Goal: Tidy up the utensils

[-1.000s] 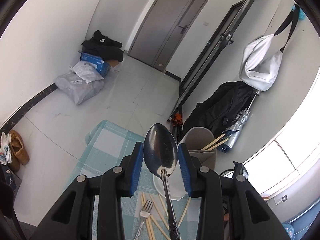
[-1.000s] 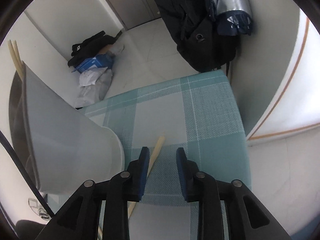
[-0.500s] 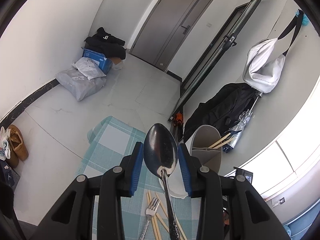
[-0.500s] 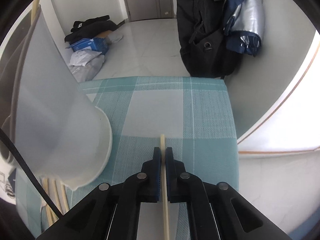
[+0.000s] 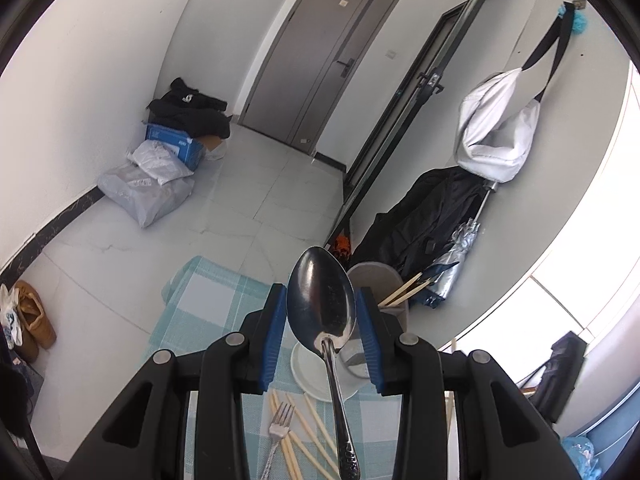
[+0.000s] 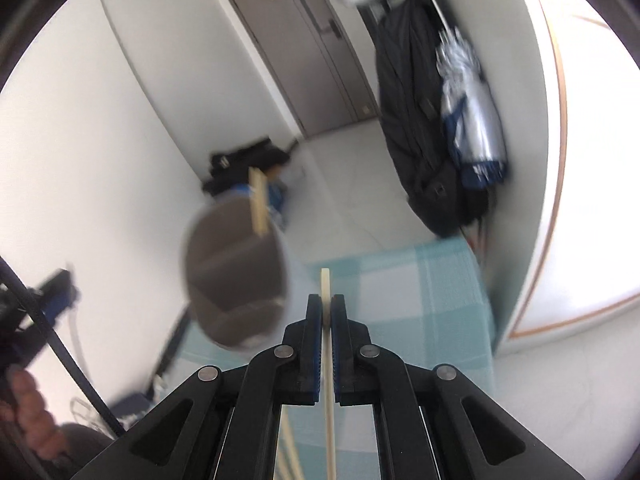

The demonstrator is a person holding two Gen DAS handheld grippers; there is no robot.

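Note:
My left gripper [image 5: 321,304] is shut on a metal spoon [image 5: 322,312], bowl up, held high above the table. Below it lie a fork [image 5: 277,436] and several wooden chopsticks [image 5: 316,436] on the teal checked cloth [image 5: 208,304]. The grey utensil holder [image 5: 382,284] stands on a white saucer [image 5: 310,372] and holds two chopsticks [image 5: 404,286]. My right gripper [image 6: 327,304] is shut on one chopstick [image 6: 326,292], lifted above the cloth [image 6: 400,292], right of the holder [image 6: 236,276], whose divided inside shows. This view is blurred.
The table's right edge meets a curved white wall [image 6: 532,200]. A black bag [image 5: 424,216] and folded umbrella [image 5: 456,256] hang beyond the table. Bags and a blue box [image 5: 168,144] lie on the floor by the grey door [image 5: 320,60].
My right gripper closed on a chopstick on the cloth and has lifted it, tilting up beside the holder. My left gripper rose a little with the spoon.

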